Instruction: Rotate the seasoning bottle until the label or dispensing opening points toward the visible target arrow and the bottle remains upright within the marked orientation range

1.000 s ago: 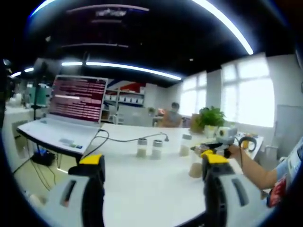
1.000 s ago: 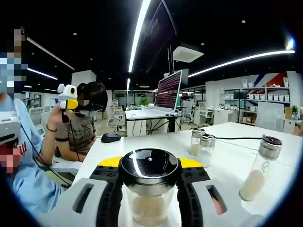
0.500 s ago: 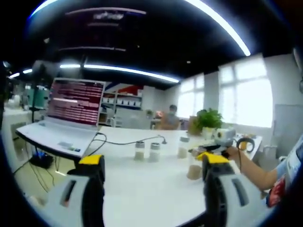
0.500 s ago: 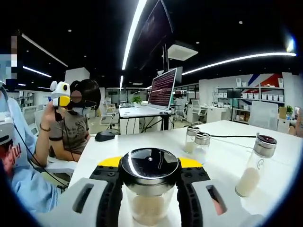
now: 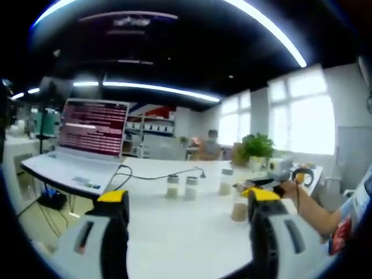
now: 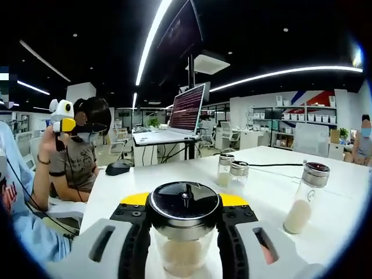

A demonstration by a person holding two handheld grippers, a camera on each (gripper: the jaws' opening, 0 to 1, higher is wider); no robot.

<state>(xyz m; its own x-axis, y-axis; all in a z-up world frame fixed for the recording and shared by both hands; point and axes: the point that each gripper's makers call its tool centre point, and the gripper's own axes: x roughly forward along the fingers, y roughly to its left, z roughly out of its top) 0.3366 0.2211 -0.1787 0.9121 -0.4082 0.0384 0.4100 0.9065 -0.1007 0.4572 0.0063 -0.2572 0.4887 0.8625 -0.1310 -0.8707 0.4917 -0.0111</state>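
Note:
My right gripper is shut on the seasoning bottle, a clear glass jar of pale powder with a black and steel lid; it stands upright between the yellow-tipped fingers. The left gripper view has that same bottle on the white table at the right, with the right gripper and a hand behind it. My left gripper stands open above the table's near side, with nothing between its fingertips. A white and yellow gripper is held up at the left of the right gripper view.
Two small bottles stand together mid-table and a third stands alone to the right. An open laptop with a cable sits at the table's far end, a black mouse near its edge. A seated person is beside the table.
The right gripper view's background has slid to the left, so that camera has turned while the bottle stays clamped. The left gripper view has barely shifted.

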